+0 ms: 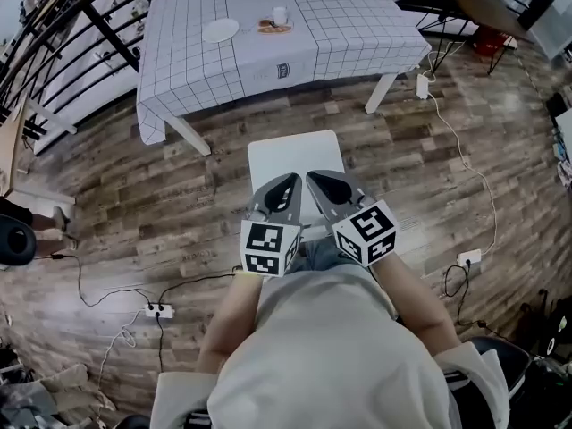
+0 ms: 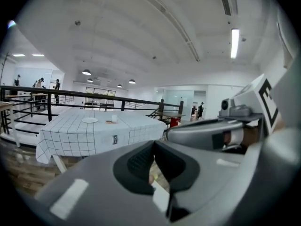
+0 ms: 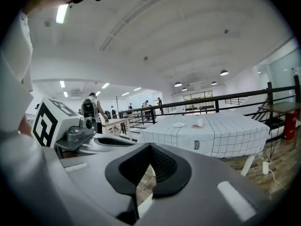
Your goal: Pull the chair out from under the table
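Note:
The white chair [image 1: 293, 156] stands on the wood floor, apart from the near edge of the table [image 1: 357, 34], which wears a white checked cloth. Both grippers hover side by side over the chair's near end, close to my body, and touch nothing. My left gripper [image 1: 288, 186] is shut with nothing between its pads. My right gripper [image 1: 320, 182] is shut and empty too. In the left gripper view the closed jaws [image 2: 154, 161] point toward the table [image 2: 89, 133], with the right gripper [image 2: 207, 133] alongside. The right gripper view shows its closed jaws [image 3: 149, 166] and the table [image 3: 211, 135].
A plate [image 1: 220, 30], a cup [image 1: 280, 14] and some food [image 1: 274, 27] lie on the table. Power strips [image 1: 159, 310] [image 1: 469, 257] and cables trail over the floor on both sides. A black railing [image 1: 89, 16] runs behind the table. People stand far off.

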Demonstrator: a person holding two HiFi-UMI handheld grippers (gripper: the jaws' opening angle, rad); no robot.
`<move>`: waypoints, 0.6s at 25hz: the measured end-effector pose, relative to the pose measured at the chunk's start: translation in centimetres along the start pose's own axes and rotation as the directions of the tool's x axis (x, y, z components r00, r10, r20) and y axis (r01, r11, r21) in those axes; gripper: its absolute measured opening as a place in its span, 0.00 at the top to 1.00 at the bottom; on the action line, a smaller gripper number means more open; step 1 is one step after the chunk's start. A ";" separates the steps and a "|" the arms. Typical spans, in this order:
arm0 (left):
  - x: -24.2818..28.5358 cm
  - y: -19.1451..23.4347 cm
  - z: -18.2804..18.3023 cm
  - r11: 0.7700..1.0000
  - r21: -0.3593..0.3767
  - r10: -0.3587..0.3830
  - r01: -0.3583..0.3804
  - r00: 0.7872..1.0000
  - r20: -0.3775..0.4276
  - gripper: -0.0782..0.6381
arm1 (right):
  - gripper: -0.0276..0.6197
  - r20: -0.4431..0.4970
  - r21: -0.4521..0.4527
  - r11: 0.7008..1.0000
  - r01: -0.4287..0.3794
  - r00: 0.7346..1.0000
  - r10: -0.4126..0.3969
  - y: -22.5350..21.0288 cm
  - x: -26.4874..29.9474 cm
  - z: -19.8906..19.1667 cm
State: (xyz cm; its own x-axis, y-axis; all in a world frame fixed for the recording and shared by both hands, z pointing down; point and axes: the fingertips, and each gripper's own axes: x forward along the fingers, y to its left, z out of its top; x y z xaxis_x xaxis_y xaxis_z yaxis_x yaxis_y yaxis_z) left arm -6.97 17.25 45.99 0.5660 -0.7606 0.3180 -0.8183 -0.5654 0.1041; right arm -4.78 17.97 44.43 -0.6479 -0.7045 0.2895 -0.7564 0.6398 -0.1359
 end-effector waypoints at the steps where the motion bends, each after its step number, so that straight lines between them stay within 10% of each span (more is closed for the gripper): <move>1: 0.0 -0.1 -0.1 1.000 -0.005 -0.005 0.005 1.000 -0.002 0.88 | 0.96 0.013 0.015 1.000 0.004 1.000 -0.004 0.1 -0.1 0.0; 15: 0.2 1.2 0.3 0.999 -0.036 -0.008 0.008 1.000 -0.006 0.88 | 0.96 0.021 0.083 0.996 0.028 0.999 -0.030 -0.5 0.6 -0.3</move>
State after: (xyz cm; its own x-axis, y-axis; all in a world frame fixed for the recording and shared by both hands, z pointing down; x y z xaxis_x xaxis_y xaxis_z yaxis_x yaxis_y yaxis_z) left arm -7.78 16.33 45.92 0.5723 -0.7539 0.3226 -0.8166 -0.5599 0.1403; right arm -4.78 17.32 44.92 -0.6267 -0.7299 0.2731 -0.7792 0.5921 -0.2055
